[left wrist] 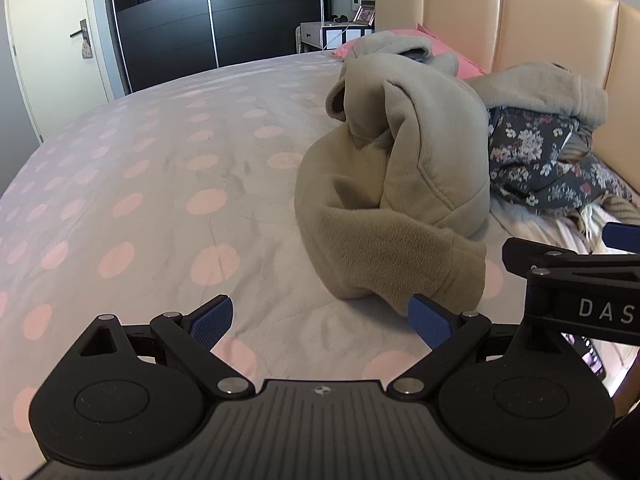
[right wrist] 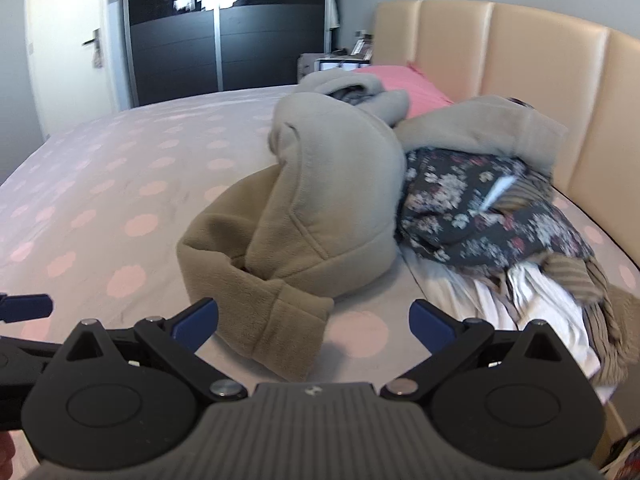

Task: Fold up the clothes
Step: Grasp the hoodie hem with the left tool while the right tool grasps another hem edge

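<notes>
Both your grippers hang low over the near edge of the bed (left wrist: 160, 168), side by side; left gripper (left wrist: 322, 322) has its blue pads spread wide w/ nothing between them; right gripper (right wrist: 314, 322) likewise gapes empty. That spread fits a reach for cloth, though neither touches any.

The beige fleece (left wrist: 392, 200) sits bunched in a tall lump near the bed's middle, toward the headboard (left wrist: 560, 40) side; one cuffed sleeve end (right wrist: 288, 320) spills toward the near edge, just ahead of your right gripper, so it's the closest bit to take. Nothing here lies flat or squared; it reads as unfolded.

Behind it, against the headboard: a dark floral garment (right wrist: 480, 208), a 2nd beige piece (right wrist: 480, 128) draped on top, white cloth (right wrist: 540, 300) below; all heaped, prob. waiting. The dotted cover's left half offers room to spread a garment out.
</notes>
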The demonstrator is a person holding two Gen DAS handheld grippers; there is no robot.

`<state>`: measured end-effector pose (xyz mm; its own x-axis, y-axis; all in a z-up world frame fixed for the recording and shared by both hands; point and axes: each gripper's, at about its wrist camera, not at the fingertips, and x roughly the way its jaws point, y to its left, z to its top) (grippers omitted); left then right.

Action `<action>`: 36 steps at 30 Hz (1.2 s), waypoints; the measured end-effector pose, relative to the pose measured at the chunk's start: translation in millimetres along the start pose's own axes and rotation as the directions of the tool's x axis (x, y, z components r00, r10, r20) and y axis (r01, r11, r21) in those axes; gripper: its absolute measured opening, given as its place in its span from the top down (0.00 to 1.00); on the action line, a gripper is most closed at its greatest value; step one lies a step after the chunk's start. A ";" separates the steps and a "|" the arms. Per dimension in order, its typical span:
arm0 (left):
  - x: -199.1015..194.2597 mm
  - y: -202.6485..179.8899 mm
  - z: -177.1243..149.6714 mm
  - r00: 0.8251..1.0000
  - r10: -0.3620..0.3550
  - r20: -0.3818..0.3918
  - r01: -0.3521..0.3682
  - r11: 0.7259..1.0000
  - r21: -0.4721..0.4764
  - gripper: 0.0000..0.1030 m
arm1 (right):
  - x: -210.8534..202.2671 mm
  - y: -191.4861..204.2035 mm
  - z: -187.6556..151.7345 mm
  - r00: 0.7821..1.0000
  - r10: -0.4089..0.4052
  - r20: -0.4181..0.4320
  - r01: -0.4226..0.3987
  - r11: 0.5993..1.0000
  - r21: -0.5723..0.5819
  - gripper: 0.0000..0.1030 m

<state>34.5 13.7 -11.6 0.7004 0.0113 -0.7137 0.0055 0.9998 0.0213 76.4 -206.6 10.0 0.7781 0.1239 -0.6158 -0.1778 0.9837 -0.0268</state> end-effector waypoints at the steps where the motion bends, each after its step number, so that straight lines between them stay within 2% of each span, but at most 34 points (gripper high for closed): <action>1: 2.3 2.2 4.1 1.000 -0.005 -0.001 0.005 1.000 -0.013 0.07 | 2.9 -2.0 6.3 1.000 -0.002 0.000 0.002 1.000 -0.017 0.01; 7: 26.0 14.8 30.3 0.999 -0.050 -0.006 0.049 0.995 -0.087 0.07 | 36.6 -21.2 39.6 1.000 -0.020 -0.010 0.019 0.994 -0.108 0.01; 13: 78.5 26.5 59.3 0.992 -0.110 -0.055 0.098 0.978 -0.186 0.07 | 93.7 -25.7 62.3 0.997 0.066 -0.041 -0.069 0.996 -0.060 0.01; 21: 161.2 32.5 67.7 0.980 -0.111 -0.165 0.073 0.973 -0.217 0.11 | 172.2 -10.2 83.1 0.994 0.094 -0.059 -0.096 0.995 -0.031 0.04; 25: 195.5 31.7 60.7 0.965 -0.130 -0.226 0.075 0.969 -0.237 0.29 | 195.9 -9.0 87.8 0.991 0.089 -0.099 -0.092 0.996 -0.022 0.22; 26: 202.4 33.5 58.0 0.960 -0.142 -0.242 0.076 0.962 -0.264 0.33 | 200.7 -10.1 88.2 0.990 0.090 -0.111 -0.092 0.996 -0.019 0.28; 27: 207.9 35.6 55.3 0.954 -0.159 -0.256 0.080 0.952 -0.296 0.36 | 202.0 -11.0 88.8 0.989 0.092 -0.118 -0.095 0.995 -0.015 0.38; 28: 209.3 37.3 54.1 0.950 -0.174 -0.258 0.088 0.945 -0.315 0.47 | 198.8 -11.6 89.6 0.988 0.098 -0.117 -0.100 0.995 -0.012 0.45; 29: 208.8 38.8 53.5 0.949 -0.187 -0.255 0.097 0.940 -0.327 0.62 | 195.7 -12.2 90.5 0.988 0.103 -0.117 -0.105 0.994 -0.010 0.58; 30: 208.4 40.4 52.8 0.947 -0.200 -0.252 0.107 0.935 -0.339 0.69 | 192.5 -12.7 91.3 0.987 0.108 -0.116 -0.110 0.994 -0.007 0.67; 32: 207.5 43.5 51.6 0.943 -0.225 -0.245 0.126 0.923 -0.362 0.83 | 186.1 -13.8 93.0 0.986 0.119 -0.115 -0.120 0.993 -0.002 0.76; 34: 202.6 47.5 51.4 0.943 -0.239 -0.231 0.137 0.913 -0.383 0.86 | 179.8 -15.0 94.7 0.985 0.130 -0.114 -0.130 0.991 0.004 0.80; 36: 185.0 53.0 54.8 0.963 -0.195 -0.187 0.115 0.923 -0.368 0.87 | 173.4 -16.1 96.3 0.984 0.141 -0.113 -0.141 0.990 0.009 0.82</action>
<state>203.6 67.7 -104.1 0.5394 -0.1807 -0.8224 -0.1765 0.9308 -0.3202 272.2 -188.3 -20.5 0.6719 0.2454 -0.6988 -0.2799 0.9577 0.0671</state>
